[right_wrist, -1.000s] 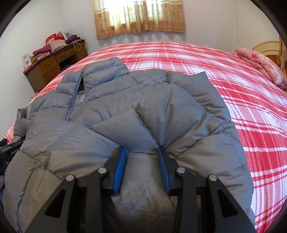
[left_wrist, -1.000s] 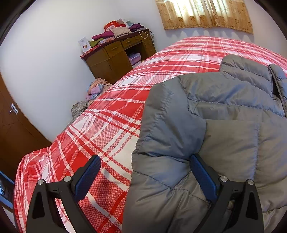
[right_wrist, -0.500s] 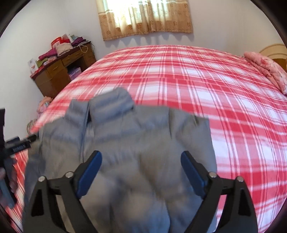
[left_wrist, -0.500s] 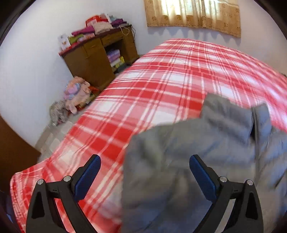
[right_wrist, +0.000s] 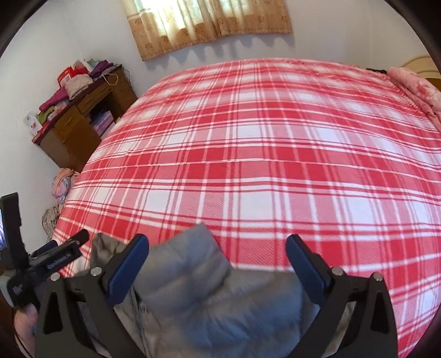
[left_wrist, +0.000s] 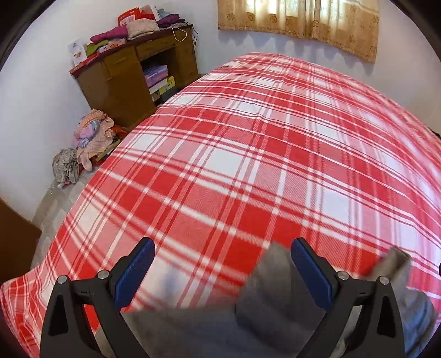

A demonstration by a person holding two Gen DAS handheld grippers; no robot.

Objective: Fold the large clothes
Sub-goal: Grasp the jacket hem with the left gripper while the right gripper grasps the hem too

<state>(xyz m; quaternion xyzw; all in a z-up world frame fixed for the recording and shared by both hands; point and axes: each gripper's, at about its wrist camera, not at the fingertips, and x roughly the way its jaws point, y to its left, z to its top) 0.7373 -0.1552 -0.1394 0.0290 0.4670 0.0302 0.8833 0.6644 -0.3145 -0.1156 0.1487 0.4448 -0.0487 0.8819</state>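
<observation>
A grey puffer jacket [right_wrist: 198,297] lies on the near edge of the red plaid bed [right_wrist: 248,154], its collar pointing away. In the left wrist view only its blurred upper edge [left_wrist: 270,292] shows at the bottom. My left gripper [left_wrist: 222,271] is open and empty, above the jacket's left side. My right gripper [right_wrist: 217,265] is open and empty, above the collar. The left gripper's body [right_wrist: 41,264] shows at the right view's left edge.
A wooden desk [left_wrist: 129,74] piled with clothes stands by the far left wall, with a heap of clothes [left_wrist: 88,135] on the floor beside it. A pink pillow [right_wrist: 413,88] lies at the bed's far right. A curtained window [right_wrist: 204,24] is behind the bed.
My right gripper opened and let go of the jacket. Both grippers pulled back and up, so the jacket now fills only the bottom of each view.
</observation>
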